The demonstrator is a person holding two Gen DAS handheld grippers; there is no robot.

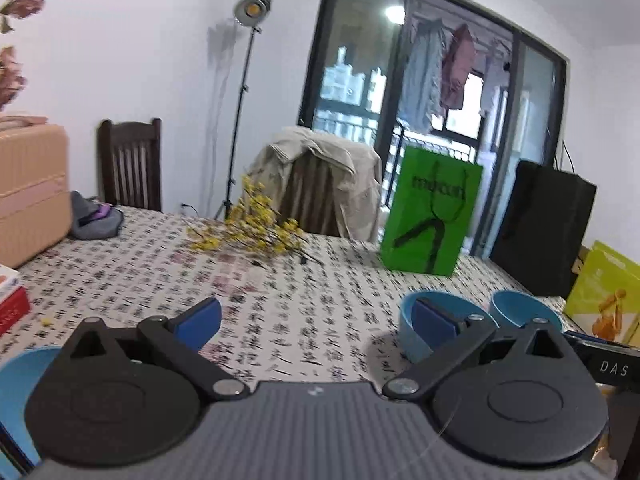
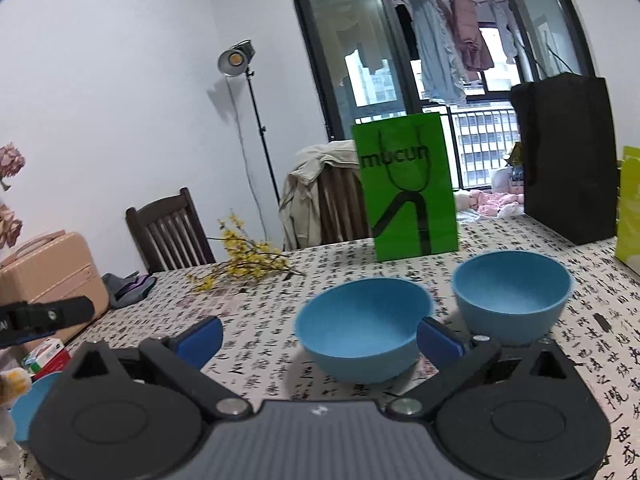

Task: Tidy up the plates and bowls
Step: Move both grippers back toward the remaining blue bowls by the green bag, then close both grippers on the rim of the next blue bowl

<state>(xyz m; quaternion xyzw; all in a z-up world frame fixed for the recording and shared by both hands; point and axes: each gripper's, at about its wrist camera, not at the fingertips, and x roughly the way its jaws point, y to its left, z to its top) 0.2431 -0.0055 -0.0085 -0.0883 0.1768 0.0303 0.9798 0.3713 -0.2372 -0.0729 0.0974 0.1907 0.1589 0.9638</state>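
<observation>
Two blue bowls stand upright on the patterned tablecloth. In the right wrist view the near bowl sits just ahead of my right gripper, whose right fingertip is beside the bowl's right rim; the far bowl stands to its right. The right gripper is open and holds nothing. In the left wrist view my left gripper is open and empty, with the near bowl behind its right finger and the far bowl beyond. Another blue dish shows at the lower left, partly hidden.
A green paper bag stands behind the bowls, a black case at the right. Yellow flower sprigs lie mid-table. A pink suitcase, a grey pouch and boxes are at the left. Chairs stand behind the table.
</observation>
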